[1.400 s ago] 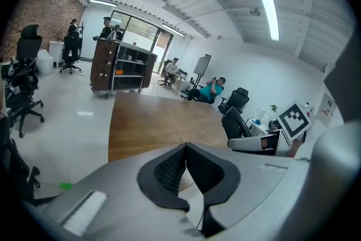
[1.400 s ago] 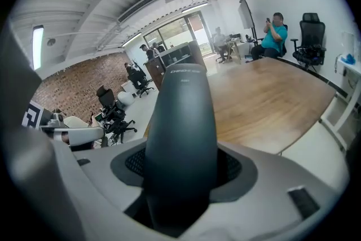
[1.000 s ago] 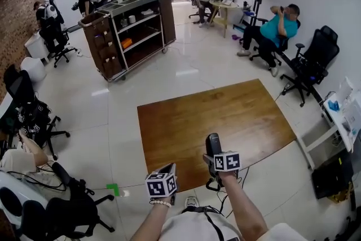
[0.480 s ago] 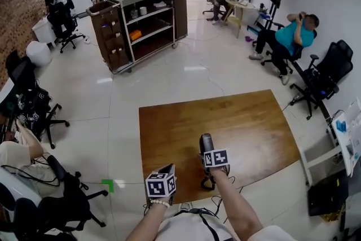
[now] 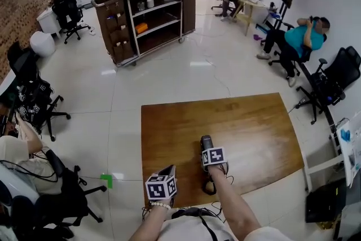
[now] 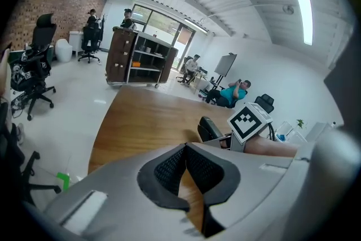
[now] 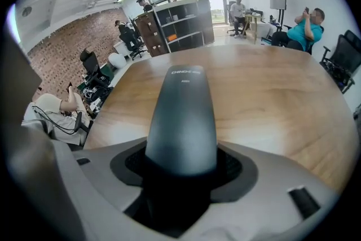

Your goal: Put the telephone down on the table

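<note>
1. Our right gripper [image 7: 180,163] is clamped on the dark grey, rounded plastic telephone handset [image 7: 181,110]. Its jaws press on both sides of the lower body, and the upper end juts out ahead of them.
2. In the head view, we see the telephone handset [image 5: 206,142] over the near part of the brown rectangular wooden table [image 5: 254,121], close to the edge nearest us. We cannot tell whether it touches the top yet.
3. Our left gripper [image 6: 185,149] is closed on nothing, with its pads meeting at the tips. It hovers by the table's near edge, just beside the right hand.
4. If we let go before the handset rests on the wood, we judge that the smooth, rounded shell could drop, bounce or slide.
5. A dark cord [image 5: 209,187] loops below our right hand by the edge. Set down too near that edge, its pull could drag the handset off.
6. The handset points steeply down, so its far end would probably land first and lever against the grip.
</note>
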Tool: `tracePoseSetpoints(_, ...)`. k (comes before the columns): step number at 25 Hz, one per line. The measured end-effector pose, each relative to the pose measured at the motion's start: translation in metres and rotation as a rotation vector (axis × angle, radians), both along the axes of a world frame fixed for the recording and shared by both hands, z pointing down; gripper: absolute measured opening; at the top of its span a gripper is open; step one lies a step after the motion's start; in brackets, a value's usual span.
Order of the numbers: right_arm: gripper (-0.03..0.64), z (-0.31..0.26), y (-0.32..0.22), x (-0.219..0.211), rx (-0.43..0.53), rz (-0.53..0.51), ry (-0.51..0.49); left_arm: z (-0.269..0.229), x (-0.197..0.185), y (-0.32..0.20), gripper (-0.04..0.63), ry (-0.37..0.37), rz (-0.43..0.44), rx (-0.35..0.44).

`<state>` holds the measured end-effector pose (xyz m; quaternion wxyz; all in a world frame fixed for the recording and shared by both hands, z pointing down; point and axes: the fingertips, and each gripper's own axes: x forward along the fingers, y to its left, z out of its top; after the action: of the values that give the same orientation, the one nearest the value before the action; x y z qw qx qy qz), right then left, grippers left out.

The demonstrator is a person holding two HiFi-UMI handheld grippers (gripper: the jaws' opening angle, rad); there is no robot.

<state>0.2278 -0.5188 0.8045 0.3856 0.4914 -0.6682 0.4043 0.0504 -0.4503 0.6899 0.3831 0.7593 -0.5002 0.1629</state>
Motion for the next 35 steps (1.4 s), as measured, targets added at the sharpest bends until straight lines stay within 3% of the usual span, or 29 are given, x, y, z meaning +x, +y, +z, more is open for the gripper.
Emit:
tracePoseSetpoints(8,0.293,0.013,0.000,0.004,-0.030,0.053,0.036,0.012,0.001,0.006,0.000,0.020,-0.013,-0.023)
tracePoseSetpoints(20,0.305,0.018,0.002,0.006,-0.054,0.020,0.098,0.011,-0.002,0.002,0.000,0.044,-0.033,-0.019)
tracePoseSetpoints(29,0.311,0.018,0.001,0.004,-0.067,0.029,0.023,0.011,0.001,0.004,0.000,0.051,-0.021,-0.015)
tracePoseSetpoints(31,0.365,0.016,0.001,0.000,-0.061,0.035,-0.008,0.011,-0.001,0.005,0.000,0.047,-0.019,-0.013)
tracePoseSetpoints(35,0.413,0.007,0.002,0.001,-0.009,0.075,-0.044,0.010,-0.010,0.006,0.000,0.036,-0.013,-0.008)
